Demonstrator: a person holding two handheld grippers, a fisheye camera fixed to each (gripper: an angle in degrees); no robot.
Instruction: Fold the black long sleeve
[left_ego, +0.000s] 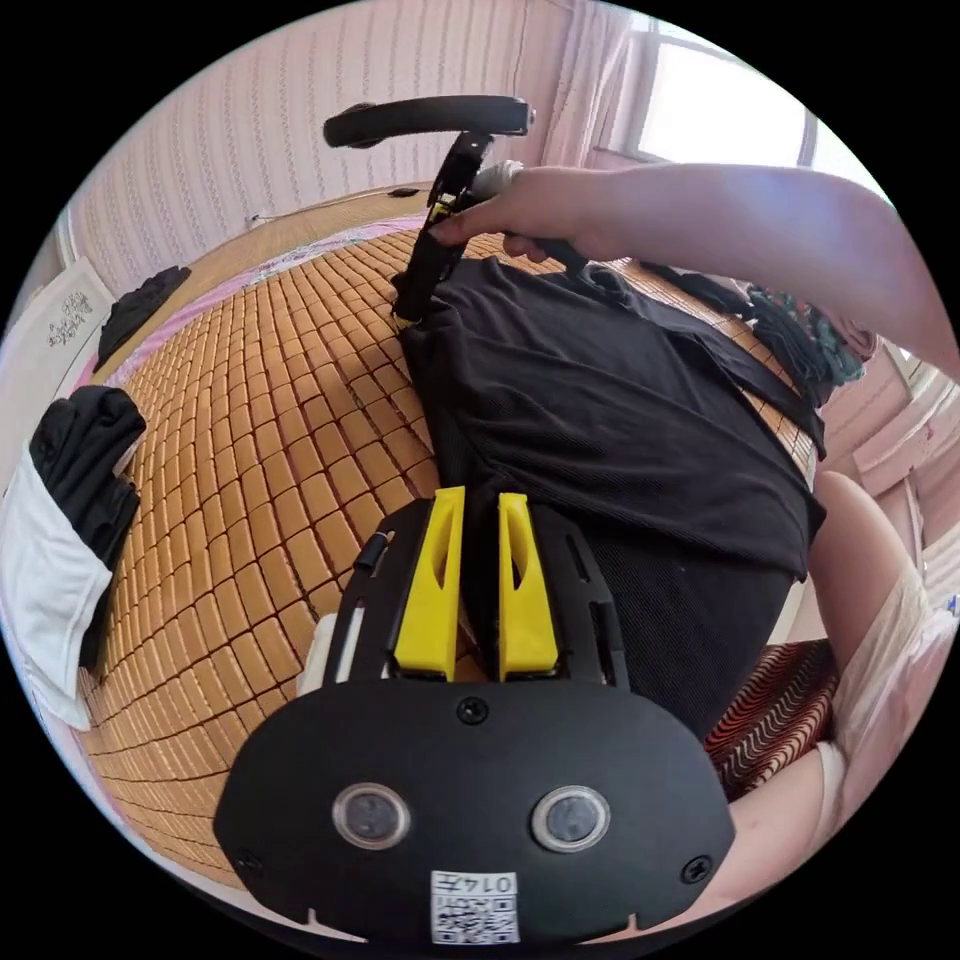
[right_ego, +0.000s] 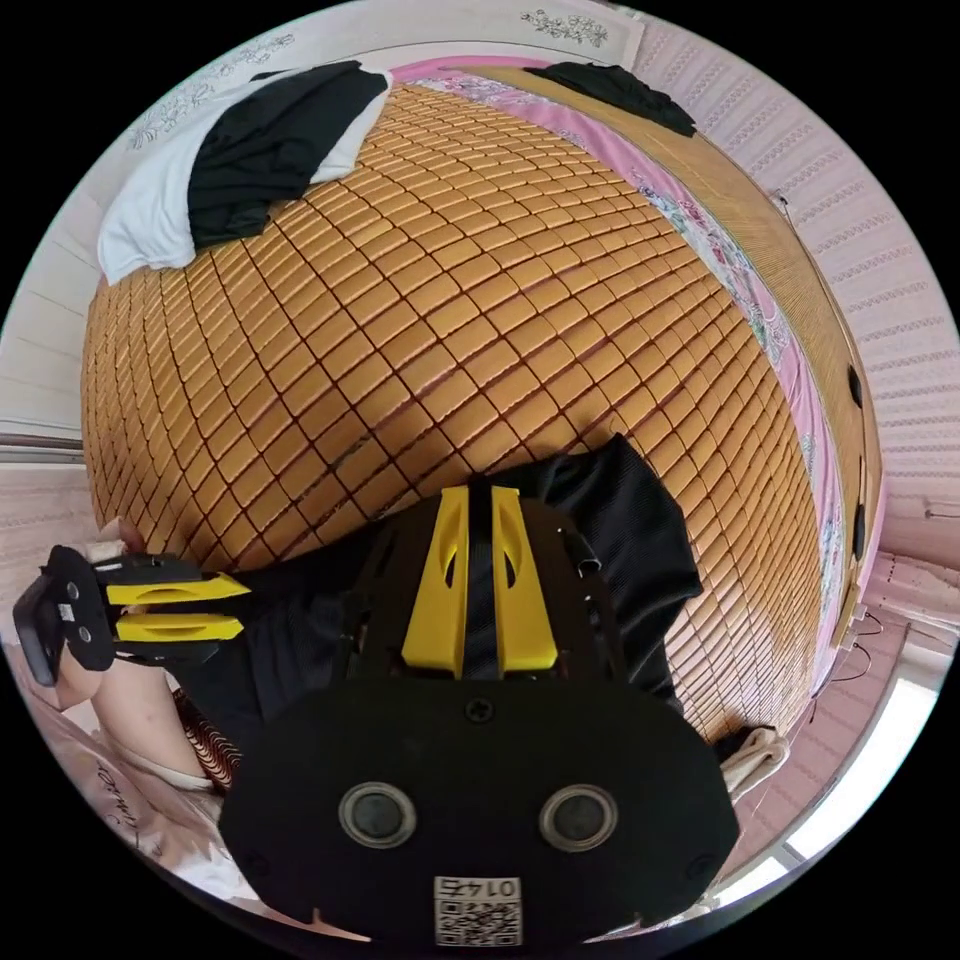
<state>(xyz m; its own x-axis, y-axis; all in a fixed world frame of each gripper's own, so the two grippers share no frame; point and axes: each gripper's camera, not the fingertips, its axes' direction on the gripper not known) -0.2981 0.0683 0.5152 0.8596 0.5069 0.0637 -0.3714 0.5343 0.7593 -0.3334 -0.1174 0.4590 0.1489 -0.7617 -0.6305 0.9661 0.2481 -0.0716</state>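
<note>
Yellow-jawed, the left gripper (left_ego: 478, 590) is clamped on the near edge of the black long sleeve (left_ego: 600, 400), which lies on the bamboo mat (left_ego: 270, 450); past the shirt, a hand (left_ego: 540, 210) works the right gripper (left_ego: 405, 310) at the cloth's far edge. Right gripper view: its jaws pinch shirt fabric above the mat, left gripper nearby.

A home bedroom: a bed under a woven bamboo mat (right_ego: 480, 300), pink striped wallpaper (left_ego: 250, 110), a curtained window (left_ego: 700, 100).
</note>
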